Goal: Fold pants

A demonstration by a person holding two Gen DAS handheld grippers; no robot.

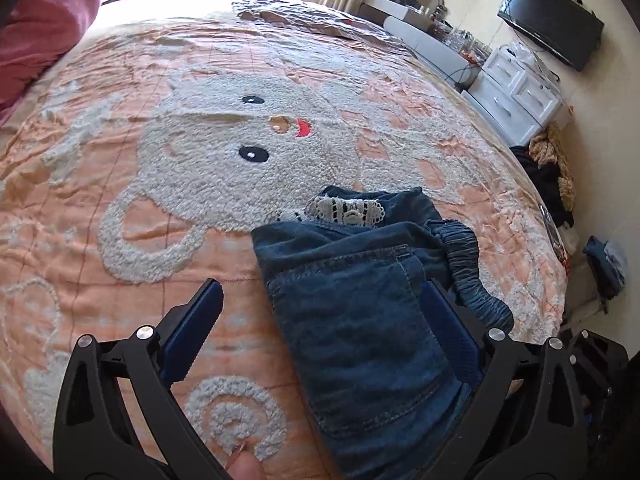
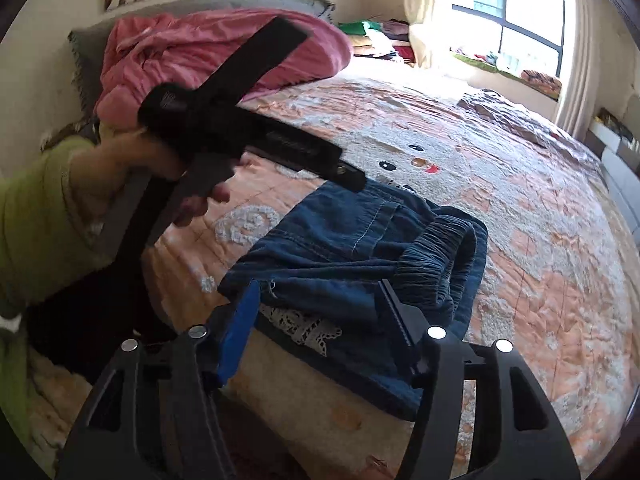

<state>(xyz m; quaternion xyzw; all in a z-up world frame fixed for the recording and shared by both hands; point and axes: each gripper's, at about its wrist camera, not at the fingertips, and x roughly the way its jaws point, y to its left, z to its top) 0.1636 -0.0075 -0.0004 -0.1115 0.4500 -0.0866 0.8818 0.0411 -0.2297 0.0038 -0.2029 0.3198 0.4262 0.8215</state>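
Observation:
Blue denim pants (image 1: 360, 304) with white lace trim (image 1: 348, 208) and an elastic waistband (image 1: 468, 264) lie folded in a bundle on the peach bedspread (image 1: 120, 208). My left gripper (image 1: 320, 292) is open just above the near end of the bundle, its right finger (image 1: 448, 320) over the denim. In the right wrist view the pants (image 2: 352, 248) lie in front of my right gripper (image 2: 316, 292), which is open at the bundle's near edge by the lace (image 2: 304, 328). The left gripper body (image 2: 256, 136), held by a hand, hovers over the pants' far side.
A pink quilt (image 2: 192, 52) is heaped at the headboard. A grey folded blanket (image 1: 304, 16) lies at the bed's far end. White drawers (image 1: 516, 92), a dark screen (image 1: 552, 20) and clothes on the floor (image 1: 548, 168) stand to the bed's right.

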